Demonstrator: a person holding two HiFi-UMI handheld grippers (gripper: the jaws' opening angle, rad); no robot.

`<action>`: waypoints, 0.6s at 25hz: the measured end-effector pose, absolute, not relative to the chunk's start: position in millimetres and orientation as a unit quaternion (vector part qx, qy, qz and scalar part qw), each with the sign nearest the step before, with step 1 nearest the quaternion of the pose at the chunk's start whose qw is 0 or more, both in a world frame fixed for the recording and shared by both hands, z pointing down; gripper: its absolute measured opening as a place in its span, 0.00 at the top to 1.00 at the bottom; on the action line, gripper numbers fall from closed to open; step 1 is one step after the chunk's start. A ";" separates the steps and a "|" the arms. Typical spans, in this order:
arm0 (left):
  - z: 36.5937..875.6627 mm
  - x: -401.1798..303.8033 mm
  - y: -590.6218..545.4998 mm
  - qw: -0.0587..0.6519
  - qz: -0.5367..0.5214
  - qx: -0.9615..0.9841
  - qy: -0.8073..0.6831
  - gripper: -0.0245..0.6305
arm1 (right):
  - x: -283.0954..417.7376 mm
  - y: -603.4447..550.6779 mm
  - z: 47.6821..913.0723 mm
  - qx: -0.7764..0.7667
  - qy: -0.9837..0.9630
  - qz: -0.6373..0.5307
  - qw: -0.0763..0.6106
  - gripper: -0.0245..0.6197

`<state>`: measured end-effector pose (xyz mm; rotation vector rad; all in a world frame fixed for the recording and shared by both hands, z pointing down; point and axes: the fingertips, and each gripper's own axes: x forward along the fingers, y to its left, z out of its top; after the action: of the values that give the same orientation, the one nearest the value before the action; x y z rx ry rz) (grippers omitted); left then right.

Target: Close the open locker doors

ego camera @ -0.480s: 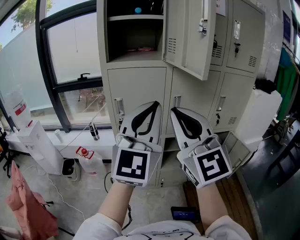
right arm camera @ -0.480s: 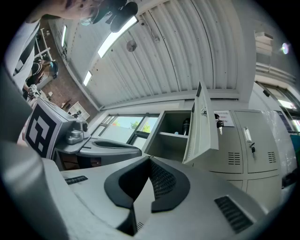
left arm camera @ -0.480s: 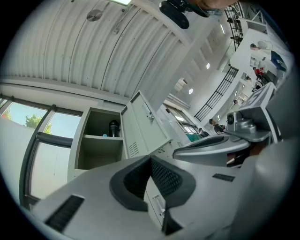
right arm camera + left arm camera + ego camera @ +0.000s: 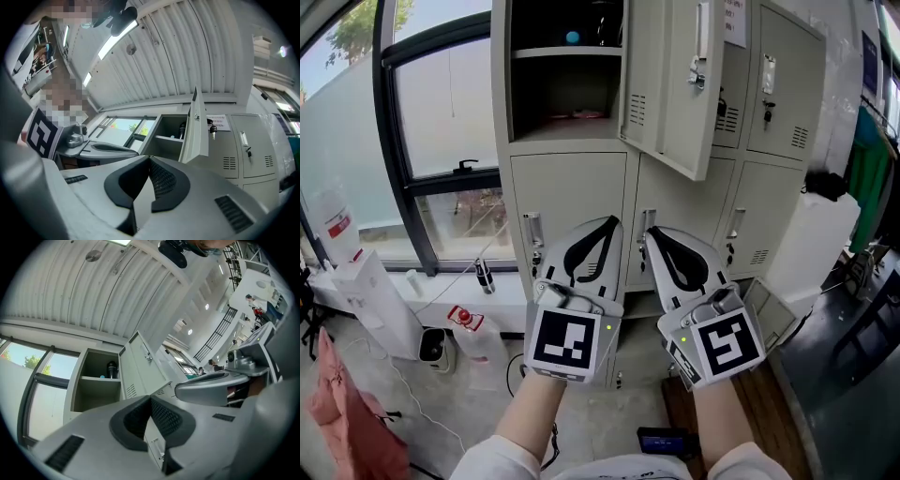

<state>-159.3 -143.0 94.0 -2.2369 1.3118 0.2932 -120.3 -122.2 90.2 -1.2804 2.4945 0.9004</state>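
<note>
The grey locker bank fills the head view. Its upper left compartment (image 4: 567,80) stands open, with a dark flask and a blue thing on the shelf. Its door (image 4: 675,84) swings out toward me, keys hanging at the latch (image 4: 699,67). My left gripper (image 4: 612,222) and right gripper (image 4: 650,232) are side by side below it, pointing up at the closed lower doors, apart from them. Both are shut, tips meeting, nothing between them. The left gripper view shows its gripper (image 4: 151,398) under the open door (image 4: 140,366). In the right gripper view the right gripper (image 4: 149,158) sits below the same door (image 4: 197,126).
A big window (image 4: 441,141) runs left of the lockers. Below it are a white box (image 4: 370,300), a red-capped bottle (image 4: 469,323) and cables. A pink cloth (image 4: 342,412) lies bottom left, a phone (image 4: 661,441) on the floor. A grey panel (image 4: 772,314) leans out low right.
The head view has tilted up slightly, so the lockers sit a little lower in frame. Both grippers keep the same pose, shut and side by side.
</note>
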 end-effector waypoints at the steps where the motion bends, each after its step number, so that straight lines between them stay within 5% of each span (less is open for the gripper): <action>1: 93.2 -157.2 -143.9 0.263 0.108 -0.827 0.484 0.94 | -117.4 -123.5 88.6 -0.435 0.842 0.305 0.097 0.92; 15: 52.9 -132.8 -153.3 0.284 0.122 -0.828 0.468 0.94 | -81.4 -135.6 40.8 -0.463 0.818 0.328 0.095 0.92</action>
<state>-132.8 -153.3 52.9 -2.2155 1.2528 0.3254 -81.4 -135.6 40.8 -1.3742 2.4249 0.9730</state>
